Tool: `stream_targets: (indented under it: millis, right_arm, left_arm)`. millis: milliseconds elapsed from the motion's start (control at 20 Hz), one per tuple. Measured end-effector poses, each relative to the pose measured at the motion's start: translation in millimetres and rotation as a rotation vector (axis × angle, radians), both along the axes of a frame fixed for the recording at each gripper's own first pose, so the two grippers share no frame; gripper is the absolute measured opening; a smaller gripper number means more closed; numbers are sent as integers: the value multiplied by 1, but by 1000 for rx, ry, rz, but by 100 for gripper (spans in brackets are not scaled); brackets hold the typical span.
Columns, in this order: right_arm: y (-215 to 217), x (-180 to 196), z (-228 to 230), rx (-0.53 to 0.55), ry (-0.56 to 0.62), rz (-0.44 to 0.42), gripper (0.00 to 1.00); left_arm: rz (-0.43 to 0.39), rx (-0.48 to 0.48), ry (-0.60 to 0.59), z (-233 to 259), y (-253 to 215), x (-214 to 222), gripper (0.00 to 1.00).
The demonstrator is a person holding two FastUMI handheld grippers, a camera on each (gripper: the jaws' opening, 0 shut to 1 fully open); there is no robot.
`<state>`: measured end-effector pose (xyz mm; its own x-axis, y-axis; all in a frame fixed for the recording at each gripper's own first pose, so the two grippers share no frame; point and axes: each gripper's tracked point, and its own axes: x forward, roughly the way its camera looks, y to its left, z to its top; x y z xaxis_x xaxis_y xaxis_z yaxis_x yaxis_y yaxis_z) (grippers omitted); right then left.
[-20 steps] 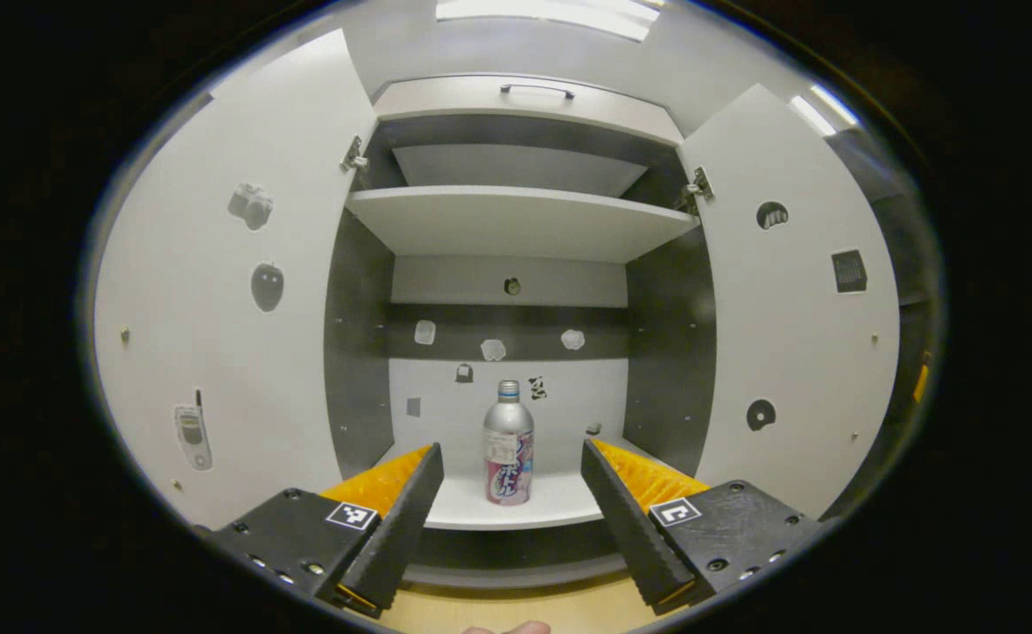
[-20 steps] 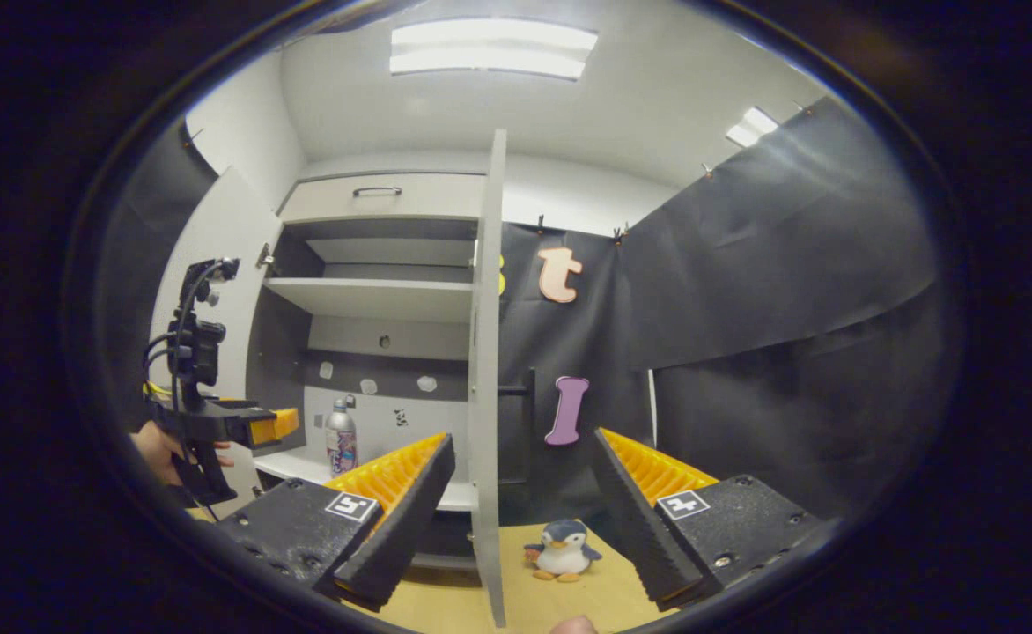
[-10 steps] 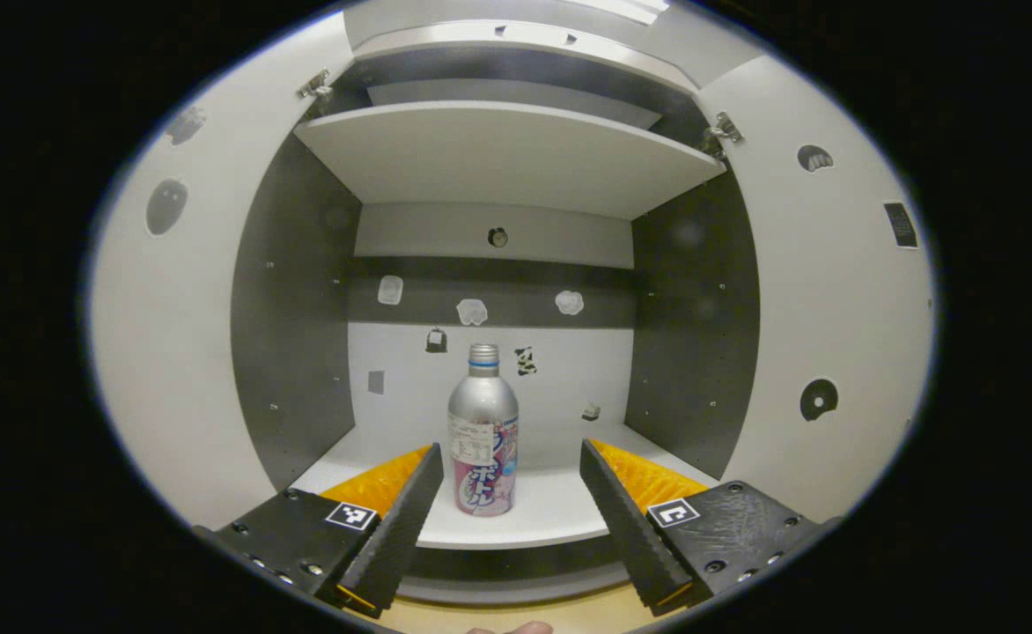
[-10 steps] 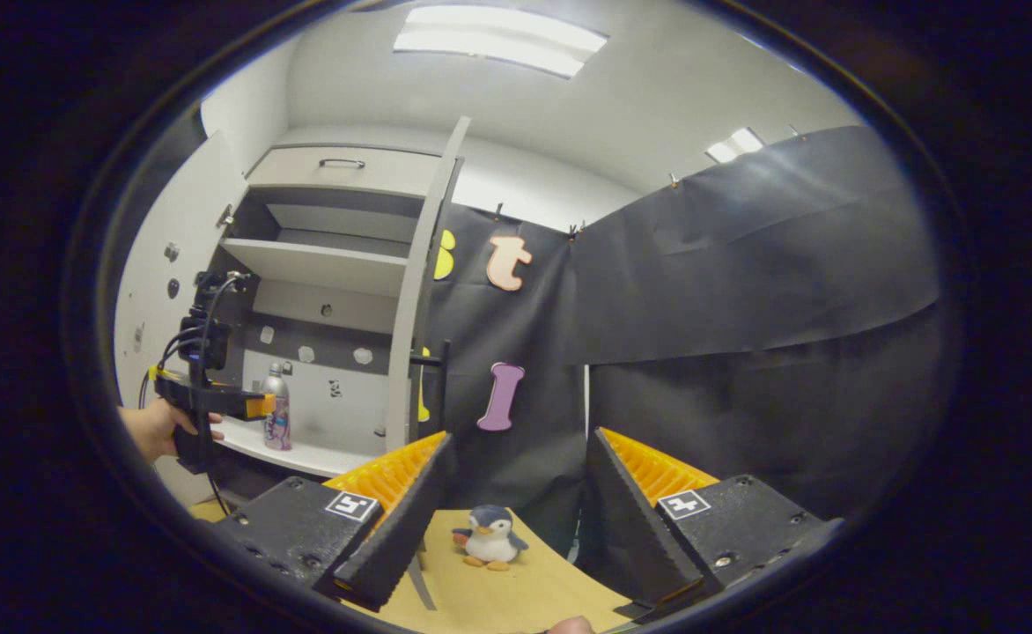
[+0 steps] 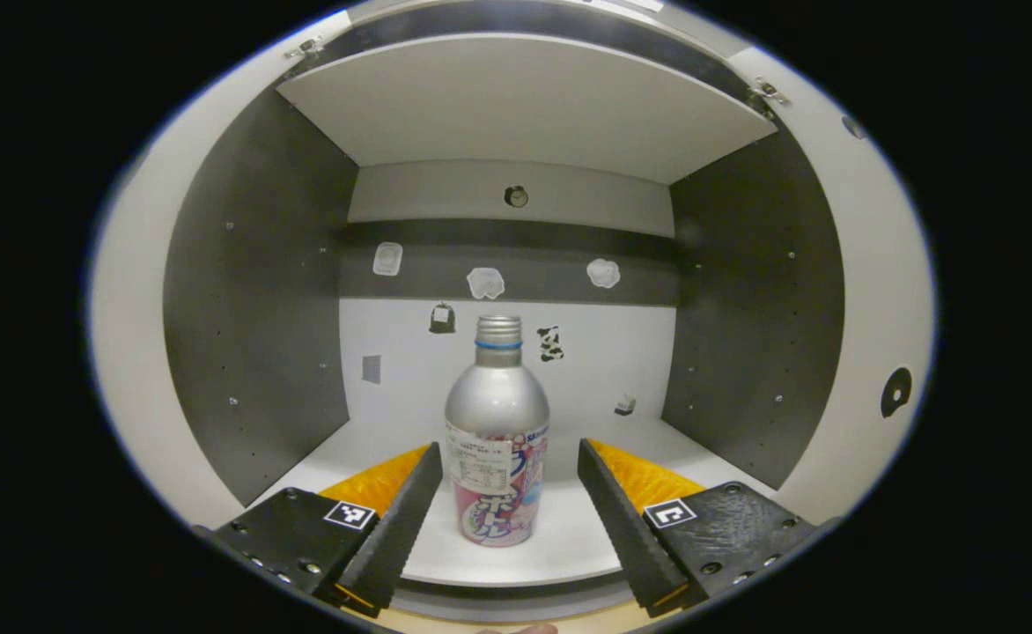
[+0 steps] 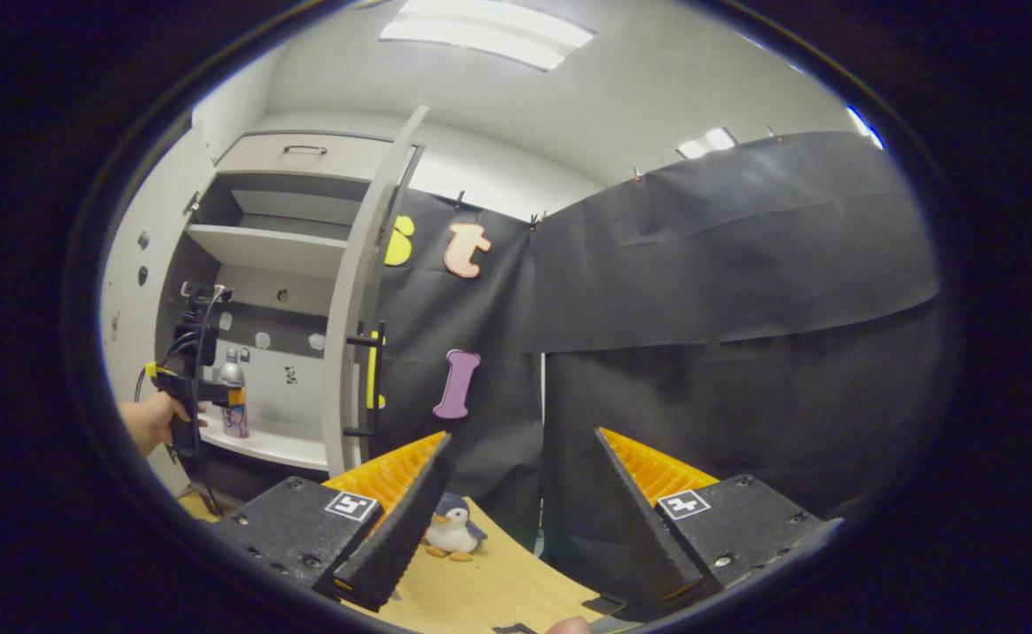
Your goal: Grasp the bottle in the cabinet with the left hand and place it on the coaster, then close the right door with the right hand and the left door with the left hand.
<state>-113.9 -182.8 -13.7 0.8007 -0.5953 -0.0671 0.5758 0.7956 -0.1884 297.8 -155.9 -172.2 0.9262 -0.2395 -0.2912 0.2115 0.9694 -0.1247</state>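
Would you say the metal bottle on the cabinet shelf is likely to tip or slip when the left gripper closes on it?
The bottle stands tall and narrow, so an off-centre push could tip it. Its smooth metal shoulder looks slippery; the labelled body probably grips better. It looks rigid.

The white cabinet shelf (image 5: 569, 537) carries the bottle (image 5: 497, 440), standing upright; the wooden table (image 6: 490, 590) carries a toy penguin (image 6: 452, 528).

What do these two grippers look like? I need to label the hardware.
Each gripper, left and right, has two wedge-shaped fingers with ribbed inner faces on black bolted blocks carrying square black-and-white markers. Black cables loop above the left gripper in the right gripper view.
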Motion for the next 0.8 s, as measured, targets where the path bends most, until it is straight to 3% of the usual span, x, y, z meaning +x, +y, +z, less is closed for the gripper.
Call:
stream_targets:
  millis: [200,450,650,700,750,800]
  right_arm:
    - [-1,3,-7,13,20,-7,100]
    - [-2,5,-7,8,27,-5,100]
    - [-2,7,-7,21,22,7,100]
    - [-2,8,-7,23,18,17,100]
    - [0,9,-6,24,15,29,100]
    - [1,10,-7,25,16,41,100]
  left_arm:
    - [-2,31,-3,-8,-2,15,94]
    - [9,18,12,-14,-1,20,80]
    - [23,11,-19,-3,3,15,80]
    - [23,12,-28,1,4,12,76]
    - [17,10,-33,3,4,7,80]
    - [15,11,-38,5,6,2,76]
